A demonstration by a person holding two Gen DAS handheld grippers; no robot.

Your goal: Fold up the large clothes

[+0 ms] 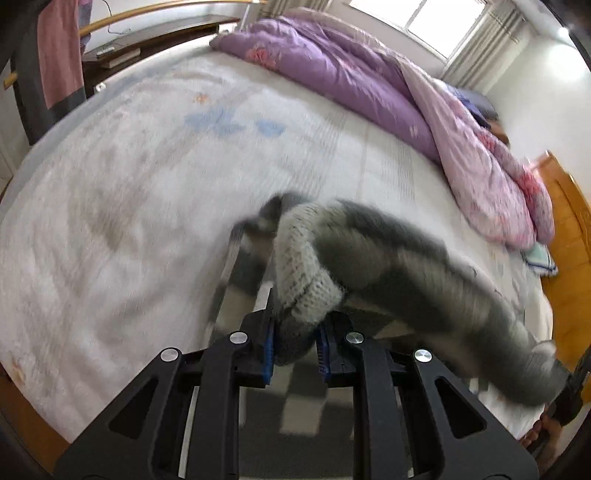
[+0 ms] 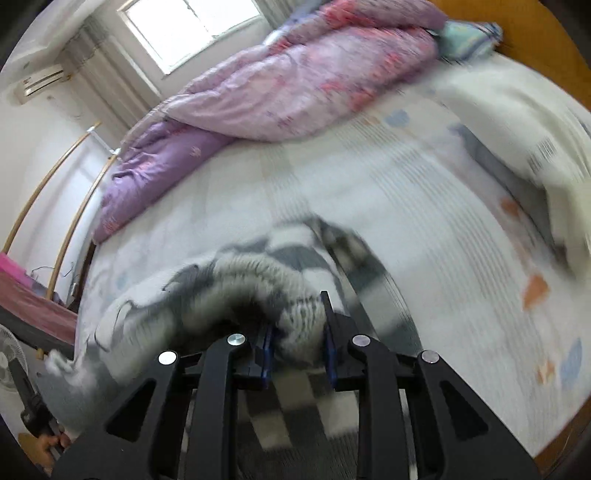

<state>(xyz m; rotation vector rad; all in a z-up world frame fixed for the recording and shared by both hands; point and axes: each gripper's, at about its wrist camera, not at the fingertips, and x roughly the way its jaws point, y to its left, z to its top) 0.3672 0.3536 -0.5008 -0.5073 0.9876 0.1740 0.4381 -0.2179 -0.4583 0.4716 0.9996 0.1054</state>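
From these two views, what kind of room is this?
Most likely a home bedroom: a large bed with a pale printed sheet, a bunched purple quilt along its far side, and a curtained window. Both grippers hold a grey checked knit garment above the bed.

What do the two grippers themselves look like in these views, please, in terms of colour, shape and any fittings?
Both look alike. The left gripper and the right gripper are matte black, built of angular linkage bars with triangular cut-outs. Round silver pivot pins sit at the joints. Each finger carries a blue ribbed pad on its inner face. No cables, markings or sleeves are visible.
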